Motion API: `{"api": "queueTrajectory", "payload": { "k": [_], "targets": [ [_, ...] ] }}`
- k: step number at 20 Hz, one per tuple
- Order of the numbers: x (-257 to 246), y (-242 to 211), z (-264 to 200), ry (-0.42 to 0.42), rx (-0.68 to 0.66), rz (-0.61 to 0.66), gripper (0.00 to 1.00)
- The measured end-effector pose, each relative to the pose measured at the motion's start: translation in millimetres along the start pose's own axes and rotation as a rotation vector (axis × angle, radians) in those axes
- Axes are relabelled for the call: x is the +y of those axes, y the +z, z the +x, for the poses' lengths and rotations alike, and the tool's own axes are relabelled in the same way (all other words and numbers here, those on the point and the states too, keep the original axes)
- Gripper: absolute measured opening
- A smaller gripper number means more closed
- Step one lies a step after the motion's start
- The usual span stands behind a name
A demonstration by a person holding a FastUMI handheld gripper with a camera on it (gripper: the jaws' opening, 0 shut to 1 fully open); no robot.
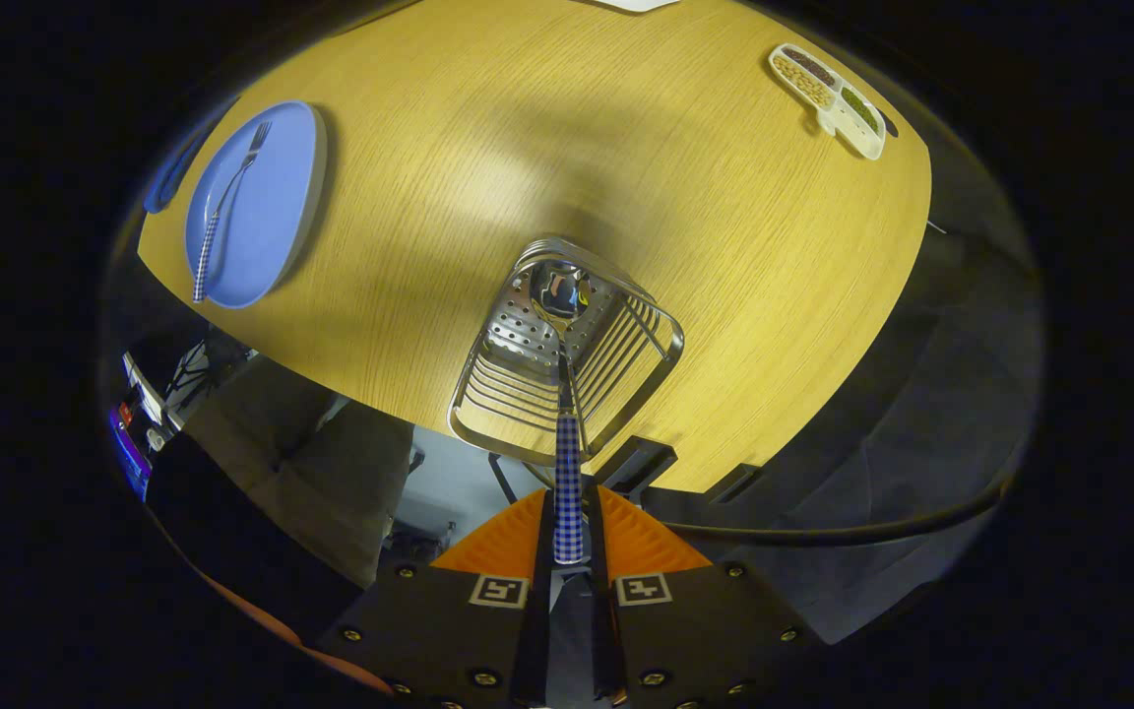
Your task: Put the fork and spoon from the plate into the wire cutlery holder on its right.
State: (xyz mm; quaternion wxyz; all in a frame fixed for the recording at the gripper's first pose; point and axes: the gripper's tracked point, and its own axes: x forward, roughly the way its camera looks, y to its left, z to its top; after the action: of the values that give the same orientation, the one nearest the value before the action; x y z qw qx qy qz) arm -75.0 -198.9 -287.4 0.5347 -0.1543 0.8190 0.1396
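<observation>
Gripper view: my gripper (567,537) is clamped on the spoon (564,394) by its checked handle, bowl down inside the wire cutlery holder (498,389); light, stiff, slick metal, likely to pivot.

Spoon (567,433): you see a blue-and-white checked handle, silver bowl.
Fork (224,207): same checked handle, silver tines.
Plate (257,202): pale blue, left of holder.
Wire cutlery holder (567,354): silver.
Table (567,148): yellow wood grain.
Divided dish (828,87): white, far right of holder.
</observation>
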Motion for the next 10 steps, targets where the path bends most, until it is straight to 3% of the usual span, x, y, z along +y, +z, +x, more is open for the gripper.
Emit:
{"api": "queueTrajectory", "payload": {
  "k": [1,2,4,6,8,10],
  "targets": [
    [-1.7,-0.6,-3.8,-0.001,-0.011,0.007,0.2],
    [-2.8,-3.7,-7.5,-0.006,-0.03,0.016,0.44],
    [-9.1,-10.5,-18.2,-0.027,-0.064,0.049,0.69],
    [-10.7,-17.6,-26.8,-0.034,-0.1,0.081,0.75],
    [-1.7,-25.0,-34.1,-0.02,-0.148,0.11,0.98],
    [10.4,-35.2,-40.1,-0.034,-0.199,0.135,0.97]
  ]
}}
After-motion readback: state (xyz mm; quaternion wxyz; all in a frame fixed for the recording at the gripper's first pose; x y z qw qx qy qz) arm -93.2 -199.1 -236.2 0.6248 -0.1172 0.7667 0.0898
